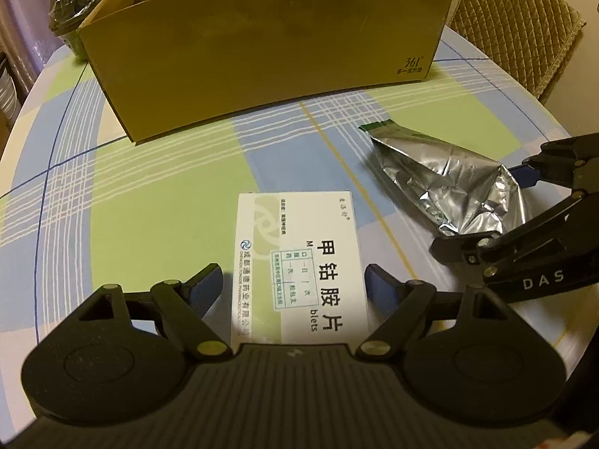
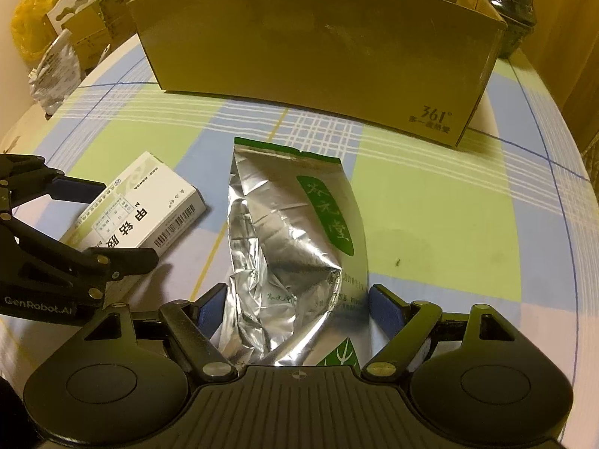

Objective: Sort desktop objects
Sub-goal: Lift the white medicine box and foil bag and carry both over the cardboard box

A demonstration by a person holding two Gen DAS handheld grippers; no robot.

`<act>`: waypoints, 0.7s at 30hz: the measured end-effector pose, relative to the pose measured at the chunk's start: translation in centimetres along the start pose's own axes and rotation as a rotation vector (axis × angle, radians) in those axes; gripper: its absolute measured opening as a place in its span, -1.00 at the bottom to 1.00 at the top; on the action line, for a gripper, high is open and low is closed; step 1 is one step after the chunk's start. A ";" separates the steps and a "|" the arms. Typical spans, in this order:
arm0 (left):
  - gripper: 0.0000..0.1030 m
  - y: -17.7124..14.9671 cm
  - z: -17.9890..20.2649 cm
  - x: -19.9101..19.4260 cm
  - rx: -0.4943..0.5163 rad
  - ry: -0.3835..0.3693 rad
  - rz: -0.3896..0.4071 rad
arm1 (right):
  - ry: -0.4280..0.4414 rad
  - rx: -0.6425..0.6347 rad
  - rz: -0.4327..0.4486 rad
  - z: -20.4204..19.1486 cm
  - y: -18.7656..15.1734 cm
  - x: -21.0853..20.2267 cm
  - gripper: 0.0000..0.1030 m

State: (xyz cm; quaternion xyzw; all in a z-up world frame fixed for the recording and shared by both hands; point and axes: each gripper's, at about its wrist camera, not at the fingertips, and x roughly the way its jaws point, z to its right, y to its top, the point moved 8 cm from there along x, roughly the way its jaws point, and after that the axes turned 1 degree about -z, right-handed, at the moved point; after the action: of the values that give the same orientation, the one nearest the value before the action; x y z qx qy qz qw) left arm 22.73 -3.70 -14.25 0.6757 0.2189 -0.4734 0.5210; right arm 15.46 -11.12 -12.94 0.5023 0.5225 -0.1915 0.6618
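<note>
A white medicine box (image 1: 299,258) with black print lies flat on the checked tablecloth. My left gripper (image 1: 294,284) is open and straddles the box's near end, its blue pads close beside the box's long sides. A crumpled silver foil bag (image 2: 288,232) with a green label lies to the right of the box. Around the bag's near end my right gripper (image 2: 297,303) stands open, one finger on each side. The right wrist view also shows the medicine box (image 2: 149,209) inside the left gripper (image 2: 127,220). The left wrist view shows the foil bag (image 1: 441,183) between the right gripper's (image 1: 475,207) fingers.
A large open cardboard box (image 1: 262,37) (image 2: 318,48) stands behind both objects. A dark wrapped item (image 1: 71,7) sits at its far left corner. A quilted chair (image 1: 516,18) stands off the table's right edge. Bags and cartons (image 2: 56,37) crowd beyond the far left.
</note>
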 end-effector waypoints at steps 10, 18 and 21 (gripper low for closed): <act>0.55 -0.1 0.0 0.1 0.000 0.007 -0.009 | -0.009 -0.003 0.002 0.0 0.1 0.0 0.49; 0.54 -0.2 -0.1 0.2 0.008 0.014 -0.018 | -0.020 -0.012 0.004 -0.1 0.1 0.0 0.35; 0.54 -0.3 0.0 0.3 0.009 0.015 -0.022 | -0.029 -0.018 0.005 -0.1 0.1 0.0 0.25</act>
State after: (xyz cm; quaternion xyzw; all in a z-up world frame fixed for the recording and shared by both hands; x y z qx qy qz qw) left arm 22.70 -3.64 -14.68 0.6791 0.2281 -0.4752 0.5108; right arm 15.47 -11.04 -12.89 0.4948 0.5134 -0.1926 0.6741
